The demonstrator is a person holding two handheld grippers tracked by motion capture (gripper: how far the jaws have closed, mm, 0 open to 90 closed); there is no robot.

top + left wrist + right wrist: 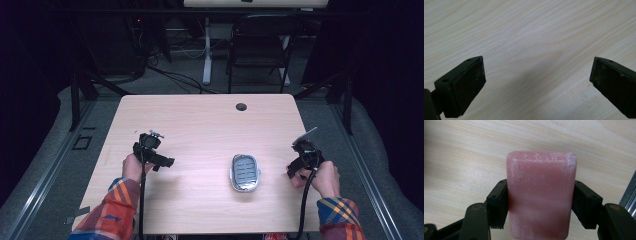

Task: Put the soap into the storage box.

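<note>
The right gripper (541,202) is pinching the pink soap bar (541,195) right of the soap dish (245,172); the left gripper (537,82) is idling, jaws spread. Being slick, the bar risks squirting out onto the desk (200,125).

Pale wood table (200,120) with a round cable hole (241,106) near its far edge. Grey oval dish (245,172) with a slotted insert lying right of centre. Beyond, a black folding chair (260,47) on grey floor (60,165).
</note>
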